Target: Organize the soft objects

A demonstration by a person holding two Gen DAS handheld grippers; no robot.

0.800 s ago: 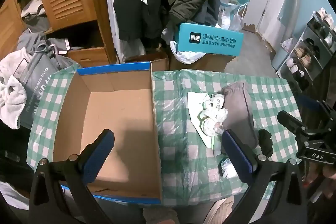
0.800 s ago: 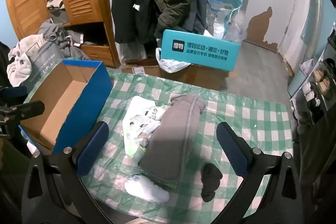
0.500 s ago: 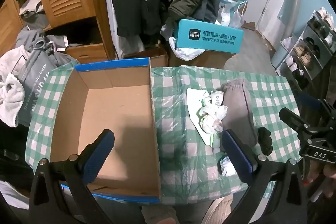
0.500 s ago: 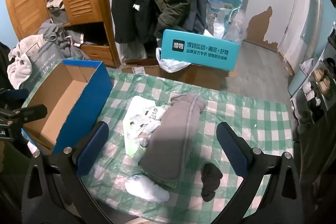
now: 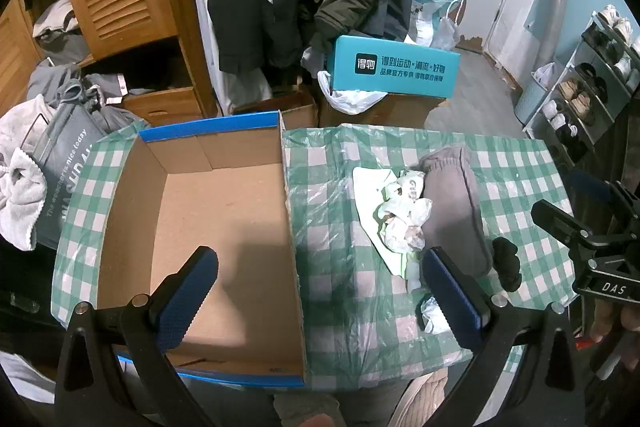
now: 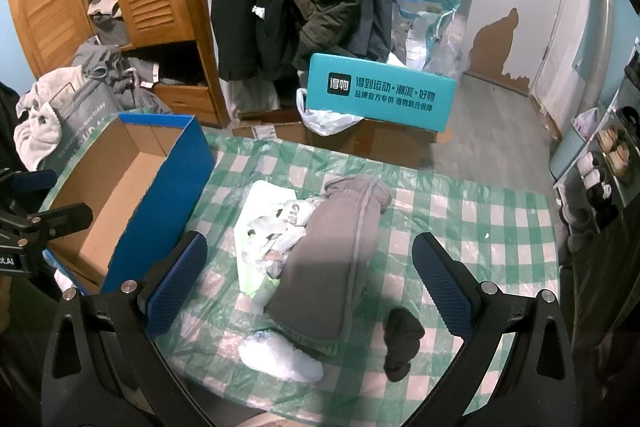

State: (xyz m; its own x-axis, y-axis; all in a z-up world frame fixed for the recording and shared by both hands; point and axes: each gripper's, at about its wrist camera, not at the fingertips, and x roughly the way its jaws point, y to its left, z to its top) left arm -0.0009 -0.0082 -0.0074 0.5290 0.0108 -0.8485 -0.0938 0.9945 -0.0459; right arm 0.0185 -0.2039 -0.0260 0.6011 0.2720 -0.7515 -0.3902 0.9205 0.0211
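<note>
Soft objects, a grey garment [image 6: 336, 259], white pieces [image 6: 272, 227] and a dark sock [image 6: 400, 339], lie heaped on the counter [image 6: 480, 227] beside our empty box [image 5: 224, 227]. We hold both grippers' fingers [image 6: 176, 283] wide, gripping nothing, the right gripper [image 6: 308, 279] above the heap, the left gripper [image 5: 320, 299] over the box edge.

White garment [image 6: 260, 223] partly under grey trousers [image 6: 332, 267], shoe rack [image 5: 592, 75] cut off by edge
</note>
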